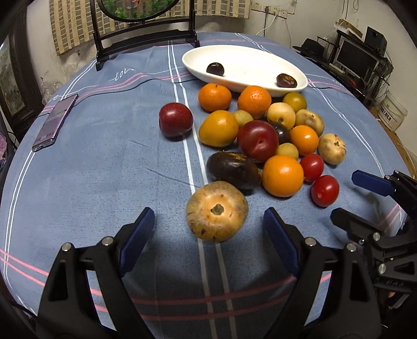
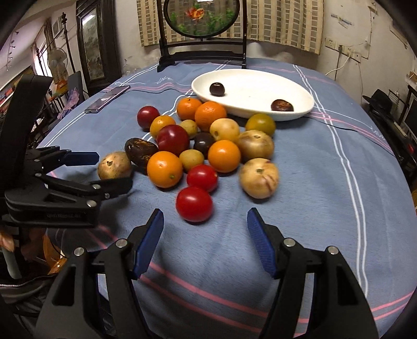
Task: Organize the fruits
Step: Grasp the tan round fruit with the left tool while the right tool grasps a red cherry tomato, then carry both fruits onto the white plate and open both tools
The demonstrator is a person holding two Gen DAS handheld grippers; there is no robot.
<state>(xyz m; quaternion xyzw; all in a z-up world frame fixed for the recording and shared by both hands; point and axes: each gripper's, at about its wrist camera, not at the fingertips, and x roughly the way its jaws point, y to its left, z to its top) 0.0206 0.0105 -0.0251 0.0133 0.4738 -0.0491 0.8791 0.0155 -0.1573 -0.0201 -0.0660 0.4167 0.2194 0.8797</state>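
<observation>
A pile of fruit lies on the blue striped tablecloth: oranges, red plums, cherry tomatoes, tan and dark fruits. Behind it stands a white oval dish holding two dark round fruits. My left gripper is open, with a tan speckled fruit between its blue pads and a gap on both sides. My right gripper is open too. A red tomato sits just ahead of its fingertips, untouched. A dark wrinkled fruit lies right behind the tan one.
A phone lies near the table's left edge. A black wooden stand with a round picture rises at the far edge. A thin dark cable runs past the dish. Furniture and shelves crowd the room around the table.
</observation>
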